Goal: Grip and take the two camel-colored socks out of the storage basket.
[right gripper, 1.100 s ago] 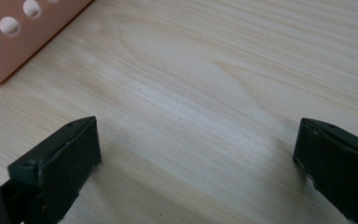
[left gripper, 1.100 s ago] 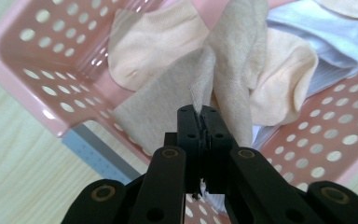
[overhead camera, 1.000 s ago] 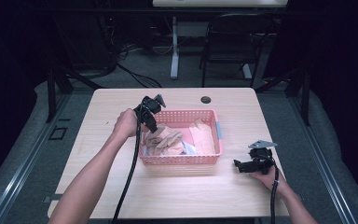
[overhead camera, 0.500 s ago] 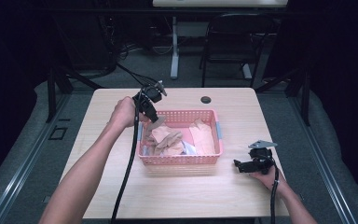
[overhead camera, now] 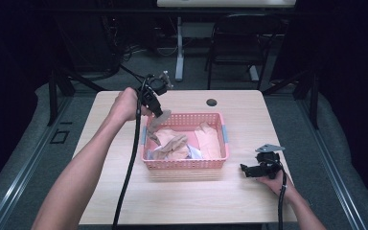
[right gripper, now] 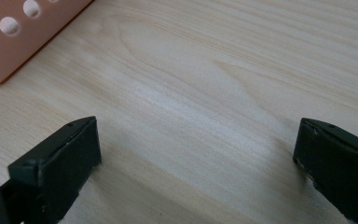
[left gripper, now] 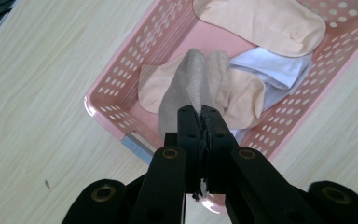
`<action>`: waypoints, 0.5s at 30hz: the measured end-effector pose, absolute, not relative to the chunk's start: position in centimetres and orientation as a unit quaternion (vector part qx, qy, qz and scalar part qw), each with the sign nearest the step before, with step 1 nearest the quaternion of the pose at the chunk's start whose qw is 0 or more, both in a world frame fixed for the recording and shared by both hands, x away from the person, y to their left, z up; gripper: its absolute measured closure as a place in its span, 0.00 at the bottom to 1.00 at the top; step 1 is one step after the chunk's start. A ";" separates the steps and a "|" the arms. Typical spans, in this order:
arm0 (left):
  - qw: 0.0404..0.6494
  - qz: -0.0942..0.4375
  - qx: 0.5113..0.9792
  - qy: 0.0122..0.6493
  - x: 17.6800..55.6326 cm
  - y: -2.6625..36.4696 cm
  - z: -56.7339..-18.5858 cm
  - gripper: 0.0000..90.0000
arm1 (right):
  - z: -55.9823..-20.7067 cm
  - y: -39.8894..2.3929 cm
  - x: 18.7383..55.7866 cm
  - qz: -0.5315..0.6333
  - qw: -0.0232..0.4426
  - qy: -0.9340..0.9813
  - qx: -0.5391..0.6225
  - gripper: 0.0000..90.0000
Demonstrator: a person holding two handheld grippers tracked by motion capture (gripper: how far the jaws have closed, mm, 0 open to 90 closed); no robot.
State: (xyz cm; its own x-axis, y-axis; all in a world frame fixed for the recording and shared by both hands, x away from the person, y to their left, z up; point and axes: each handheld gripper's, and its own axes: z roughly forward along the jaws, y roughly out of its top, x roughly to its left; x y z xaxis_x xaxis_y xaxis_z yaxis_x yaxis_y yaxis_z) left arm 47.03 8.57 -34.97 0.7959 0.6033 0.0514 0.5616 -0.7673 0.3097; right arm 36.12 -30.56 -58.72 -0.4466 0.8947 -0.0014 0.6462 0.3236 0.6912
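From the high view, your left gripper (overhead camera: 159, 114) hung above the far left corner of the pink basket (overhead camera: 186, 164), with a beige sock (overhead camera: 156, 122) dangling from its tip and its lower end trailing onto the pile of socks (overhead camera: 175, 146) below. Your right gripper (overhead camera: 256, 168) rested on the table (overhead camera: 124, 201), well off to the basket's right.

From the left gripper view, the jaws were pressed together on the sock (left gripper: 189, 84), pinching one end of it. The cloth fell straight away from the tip toward the basket's near corner, over a peach sock (left gripper: 242, 95) and a white cloth (left gripper: 279, 70). To do this lift well, I judge you should rise straight up until the trailing end cleared the rim (left gripper: 116, 130).

From the right gripper view, the jaws stood wide apart over bare wood, holding nothing, with the basket's corner (right gripper: 9, 37) ahead and to the left.
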 end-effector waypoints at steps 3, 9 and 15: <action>0.146 0.073 0.936 0.311 47.0 8.7 -34.5 0.98 | -58.7 -30.6 36.1 0.314 0.196 0.793 0.485 0.00; 0.146 0.082 0.938 0.304 46.5 8.9 -33.4 0.98 | -58.7 -30.6 36.1 0.316 0.197 0.789 0.488 0.00; 0.145 0.088 0.936 0.307 46.1 10.0 -32.6 0.98 | -58.7 -30.6 36.1 0.317 0.197 0.789 0.488 0.00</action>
State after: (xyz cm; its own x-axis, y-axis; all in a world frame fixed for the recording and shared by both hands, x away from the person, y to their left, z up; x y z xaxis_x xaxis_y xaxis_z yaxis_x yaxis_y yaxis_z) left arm 46.15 9.96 -32.64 0.7956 0.6010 0.0765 0.5496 -0.7691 0.3261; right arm 36.12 -30.56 -58.72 -0.4463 0.8949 -0.0012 0.6459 0.3231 0.6917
